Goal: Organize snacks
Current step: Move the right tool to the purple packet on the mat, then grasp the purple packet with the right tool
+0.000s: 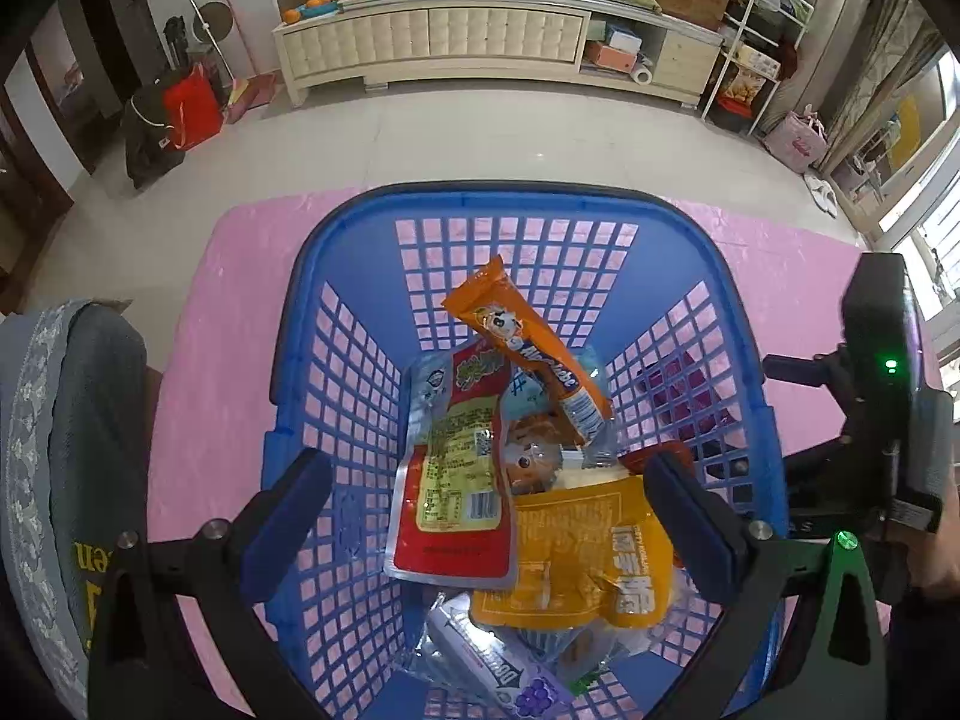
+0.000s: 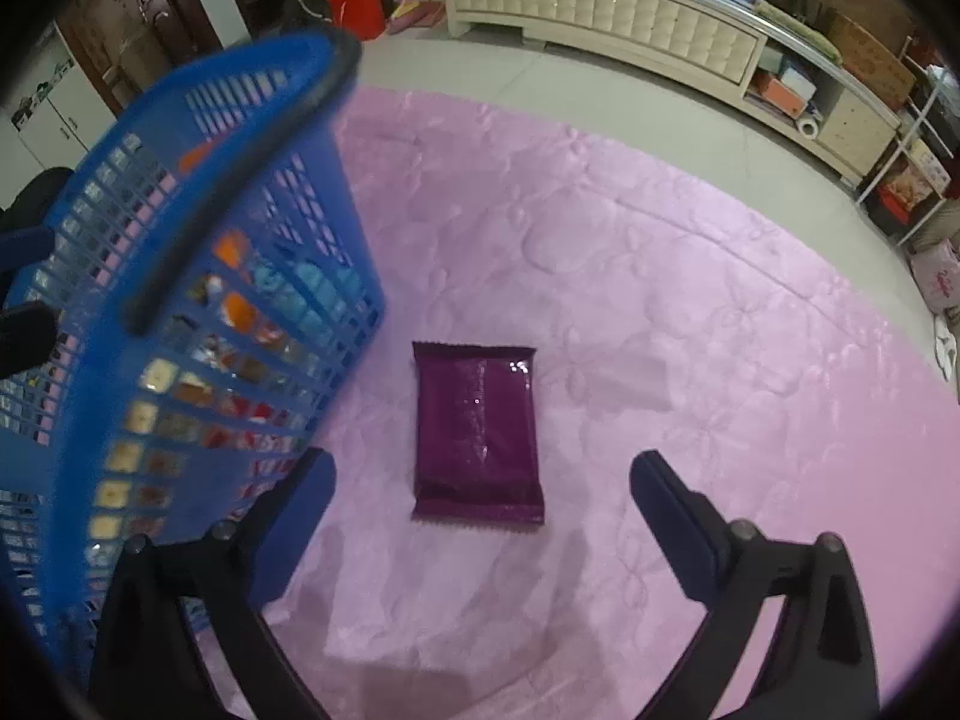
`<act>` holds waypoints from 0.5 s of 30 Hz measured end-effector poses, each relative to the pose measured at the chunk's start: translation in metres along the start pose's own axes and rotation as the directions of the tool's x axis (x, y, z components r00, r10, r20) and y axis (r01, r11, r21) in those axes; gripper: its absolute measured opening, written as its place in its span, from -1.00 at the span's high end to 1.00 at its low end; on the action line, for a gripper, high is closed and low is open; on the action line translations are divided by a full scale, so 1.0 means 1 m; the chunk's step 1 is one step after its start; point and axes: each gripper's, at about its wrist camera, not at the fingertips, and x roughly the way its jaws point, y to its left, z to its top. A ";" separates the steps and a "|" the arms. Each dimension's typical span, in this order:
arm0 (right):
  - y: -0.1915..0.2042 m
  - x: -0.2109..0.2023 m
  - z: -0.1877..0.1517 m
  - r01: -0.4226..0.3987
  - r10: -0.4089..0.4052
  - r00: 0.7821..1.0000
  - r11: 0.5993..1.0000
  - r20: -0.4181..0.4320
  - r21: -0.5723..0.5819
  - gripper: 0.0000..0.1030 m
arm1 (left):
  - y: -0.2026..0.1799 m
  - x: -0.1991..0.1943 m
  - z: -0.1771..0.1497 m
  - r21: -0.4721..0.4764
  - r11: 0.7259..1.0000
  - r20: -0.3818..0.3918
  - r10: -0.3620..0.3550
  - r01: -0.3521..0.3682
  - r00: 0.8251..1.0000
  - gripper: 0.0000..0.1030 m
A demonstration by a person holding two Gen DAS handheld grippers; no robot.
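Hovering my wide-apart right tongs (image 2: 483, 480) above the purple packet (image 2: 477, 432), I risk snagging the blue basket (image 2: 180, 312) alongside.

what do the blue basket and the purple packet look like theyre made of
Blue basket: looks like rigid moulded plastic, judging by its even grid of holes and smooth rim. Purple packet: probably glossy plastic film or foil, given its bright glints and crimped end seams.

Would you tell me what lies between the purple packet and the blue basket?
Only bare pink cloth between purple packet and blue basket, right wrist view.
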 end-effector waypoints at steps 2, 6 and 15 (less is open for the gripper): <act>-0.001 0.005 0.001 0.002 -0.002 1.000 1.000 -0.008 -0.006 -0.70 | 0.002 0.002 0.001 0.007 1.000 0.005 0.008 -0.008 1.000 -0.99; -0.002 0.013 0.003 0.012 -0.012 1.000 1.000 -0.022 -0.015 -0.41 | -0.001 0.002 0.003 0.025 1.000 0.007 0.011 -0.011 1.000 -0.99; 0.004 0.010 -0.007 0.038 -0.038 0.999 0.999 -0.008 -0.036 -0.02 | -0.005 0.001 -0.004 0.044 0.999 0.014 0.020 -0.020 1.000 -0.99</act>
